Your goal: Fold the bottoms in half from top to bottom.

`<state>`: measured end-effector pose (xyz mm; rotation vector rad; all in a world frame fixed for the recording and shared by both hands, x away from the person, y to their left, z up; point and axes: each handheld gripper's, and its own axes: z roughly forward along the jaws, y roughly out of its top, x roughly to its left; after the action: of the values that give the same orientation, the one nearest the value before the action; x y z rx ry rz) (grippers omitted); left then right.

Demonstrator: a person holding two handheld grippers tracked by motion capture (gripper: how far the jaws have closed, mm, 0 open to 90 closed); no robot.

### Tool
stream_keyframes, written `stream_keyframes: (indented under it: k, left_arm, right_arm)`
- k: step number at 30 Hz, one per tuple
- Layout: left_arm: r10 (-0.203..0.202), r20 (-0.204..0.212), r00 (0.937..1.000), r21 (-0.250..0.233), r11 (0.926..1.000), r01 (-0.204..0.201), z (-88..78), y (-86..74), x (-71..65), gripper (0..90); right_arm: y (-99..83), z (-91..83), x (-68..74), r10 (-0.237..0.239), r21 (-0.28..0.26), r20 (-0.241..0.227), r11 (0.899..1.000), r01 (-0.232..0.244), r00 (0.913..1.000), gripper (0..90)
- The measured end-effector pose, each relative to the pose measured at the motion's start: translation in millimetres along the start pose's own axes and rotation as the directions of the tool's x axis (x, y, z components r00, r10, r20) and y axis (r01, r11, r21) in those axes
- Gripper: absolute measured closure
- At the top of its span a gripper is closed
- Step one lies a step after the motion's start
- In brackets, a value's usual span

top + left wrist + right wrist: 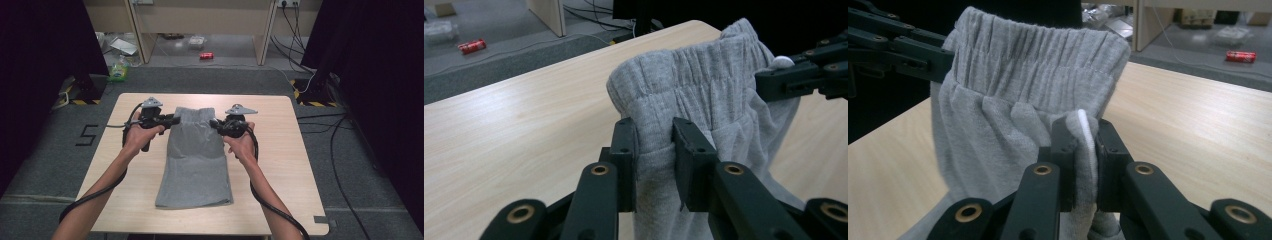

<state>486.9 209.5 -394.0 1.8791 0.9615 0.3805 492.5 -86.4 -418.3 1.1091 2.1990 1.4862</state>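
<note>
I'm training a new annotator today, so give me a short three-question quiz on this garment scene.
1. True or false: both claws are clamped on the grey sweatpants.
2. Which part of the garment is raised off the wooden table? A) the leg hems B) the elastic waistband C) none of it
3. Fill in: the small red thing on the floor beyond the table is a ____.

Key:
1. True: the left claw pinches the fabric at one side of the waist, and the right claw pinches the other side.
2. B: the elastic waistband stands up between the claws, while the leg end lies flat on the table.
3. can.
</note>
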Motion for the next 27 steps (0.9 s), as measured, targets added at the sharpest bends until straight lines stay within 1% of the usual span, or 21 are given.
stream_keyframes:
  k: [2,6,11,14,17,21,25,27]
  left_arm:
    - [0.018,0.010,0.9998,-0.009,0.9998,-0.018,-7.6,-6.2,-5.7,72.1]
    - [0.035,0.026,0.9990,-0.024,0.9991,-0.034,-21.1,-20.5,-16.1,72.1]
    - [0.054,0.065,0.9964,-0.042,0.9978,-0.051,-35.6,-40.6,-28.8,72.2]
    - [0.065,0.092,0.9936,-0.048,0.9970,-0.061,-42.9,-54.6,-36.5,72.1]
    - [0.076,0.119,0.9900,-0.043,0.9965,-0.072,-48.0,-69.6,-44.1,72.0]
    - [0.088,0.137,0.9867,-0.028,0.9960,-0.085,-52.1,-88.7,-51.8,72.0]
    - [0.085,0.157,0.9840,0.000,0.9963,-0.086,-52.9,-107.2,-55.6,71.8]
    - [0.079,0.164,0.9833,0.015,0.9964,-0.083,-51.8,-114.0,-56.3,71.5]
  right_arm:
    - [-4.5,-6.2,6.5,-0.015,-0.008,-0.009,1.000,0.015,0.9998,81.8]
    - [-15.4,-17.1,19.2,-0.038,-0.017,-0.030,0.999,0.038,0.9988,81.9]
    - [-29.8,-29.8,33.0,-0.058,-0.022,-0.040,0.998,0.057,0.9975,81.9]
    - [-40.8,-39.2,41.6,-0.069,-0.018,-0.048,0.997,0.069,0.9964,81.8]
    - [-53.3,-48.1,49.7,-0.080,-0.010,-0.052,0.997,0.080,0.9954,81.9]
    - [-70.5,-56.8,60.8,-0.095,0.004,-0.059,0.995,0.096,0.9937,81.8]
    - [-86.9,-62.6,72.3,-0.121,0.033,-0.068,0.992,0.123,0.9904,81.8]
    - [-91.7,-63.2,74.1,-0.126,0.047,-0.075,0.990,0.130,0.9891,81.6]
